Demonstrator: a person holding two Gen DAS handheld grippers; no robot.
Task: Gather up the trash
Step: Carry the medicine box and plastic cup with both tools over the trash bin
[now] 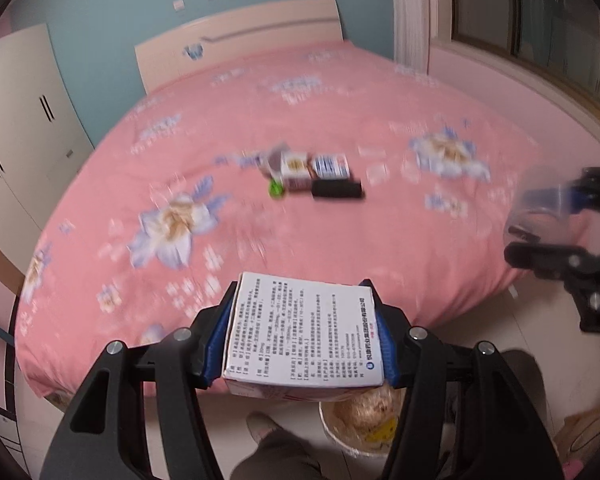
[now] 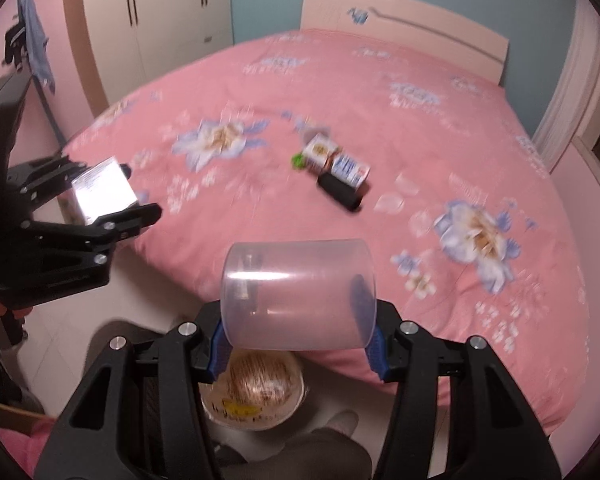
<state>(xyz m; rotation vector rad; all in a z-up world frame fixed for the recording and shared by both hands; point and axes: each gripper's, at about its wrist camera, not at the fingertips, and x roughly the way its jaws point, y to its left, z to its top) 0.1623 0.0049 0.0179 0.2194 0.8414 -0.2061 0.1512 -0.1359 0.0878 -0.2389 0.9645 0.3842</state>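
Between the left claw's (image 1: pixel 302 336) fingers: medicine box (image 1: pixel 300 332).

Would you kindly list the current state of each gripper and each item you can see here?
Left gripper: shut on the white box.
Right gripper: shut on the clear plastic cup, held on its side.
Trash bin: on the floor below both grippers, already holding trash.
Small boxes: lying on the bed.
Black object: lying beside the boxes.
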